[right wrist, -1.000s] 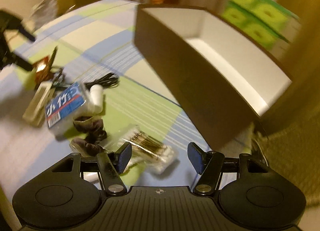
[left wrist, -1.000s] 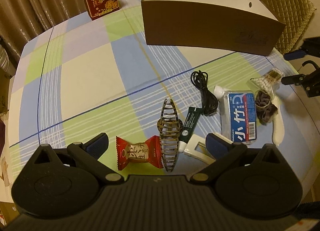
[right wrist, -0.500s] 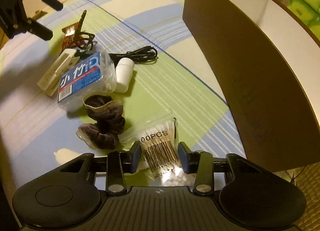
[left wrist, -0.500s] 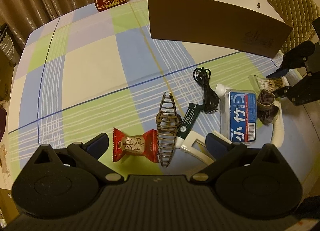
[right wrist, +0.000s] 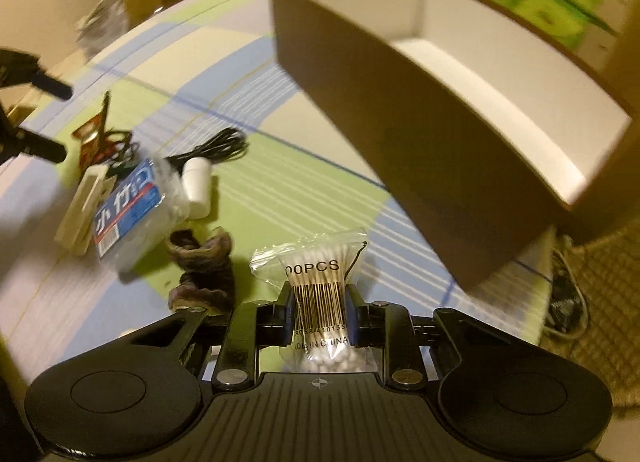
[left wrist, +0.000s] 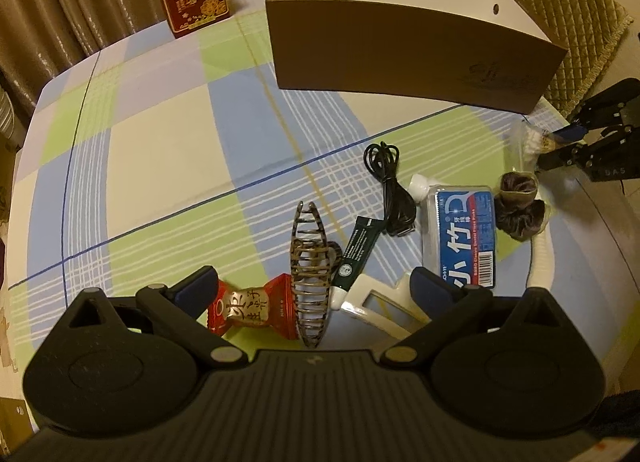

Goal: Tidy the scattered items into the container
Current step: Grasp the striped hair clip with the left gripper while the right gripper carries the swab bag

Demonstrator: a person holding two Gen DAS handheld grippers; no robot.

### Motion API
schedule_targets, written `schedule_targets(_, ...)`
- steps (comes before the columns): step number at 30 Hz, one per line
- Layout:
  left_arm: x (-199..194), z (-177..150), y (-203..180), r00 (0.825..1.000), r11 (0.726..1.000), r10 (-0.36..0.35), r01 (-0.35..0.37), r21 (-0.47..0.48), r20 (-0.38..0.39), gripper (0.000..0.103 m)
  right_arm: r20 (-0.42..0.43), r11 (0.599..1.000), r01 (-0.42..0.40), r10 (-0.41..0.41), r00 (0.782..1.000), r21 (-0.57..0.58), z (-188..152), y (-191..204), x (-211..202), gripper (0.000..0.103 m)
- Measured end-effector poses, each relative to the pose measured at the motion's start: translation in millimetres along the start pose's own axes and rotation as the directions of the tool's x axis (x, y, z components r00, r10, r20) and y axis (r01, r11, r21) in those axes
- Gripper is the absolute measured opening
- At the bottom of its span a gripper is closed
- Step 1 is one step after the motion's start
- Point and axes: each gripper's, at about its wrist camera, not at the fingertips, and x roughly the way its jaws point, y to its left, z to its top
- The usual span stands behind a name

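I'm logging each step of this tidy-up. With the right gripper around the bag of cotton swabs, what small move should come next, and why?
Probably a short lift. The right gripper has its jaws closing on the bag of cotton swabs, pads against both sides of it, while the open brown box stands just ahead and looks empty. Raising the bag clear of the tablecloth should come before carrying it over the box wall.

The right gripper (right wrist: 318, 304) is closing, its pads pressed on a clear bag of cotton swabs (right wrist: 318, 282). Right of the bag stands the open brown box (right wrist: 420, 134); just left lies a dark scrunchie (right wrist: 204, 266), farther left a blue-labelled floss pick box (right wrist: 132, 210).
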Motion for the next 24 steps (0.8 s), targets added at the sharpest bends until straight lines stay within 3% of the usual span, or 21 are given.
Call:
schedule_targets(11, 0, -5, 0, 1.0, 0.999, -0.015, 0.014, 0.033, 0.018, 0.098, 0.007, 0.976, 0.084, -0.087, 0.996, 0.2, -28, 9, -30, 0.021)
schedule_targets(17, 7, -7, 0, 0.999, 0.997, -0.036, 0.033, 0.075, 0.028, 0.091, -0.008, 0.911, 0.122, -0.129, 0.992, 0.395, -53, 15, -43, 0.021)
schedule_targets(20, 14, -6, 1, 0.999, 0.994, -0.044, 0.041, 0.1, 0.029, 0.084, 0.001, 0.866, 0.104, -0.119, 0.993, 0.489, -66, 21, -46, 0.022)
schedule_targets(24, 28, -3, 10, 0.999, 0.995, -0.044, 0.043, 0.095, 0.012, 0.075, -0.003, 0.833, 0.106, -0.124, 0.992, 0.544, -77, 31, -46, 0.022)
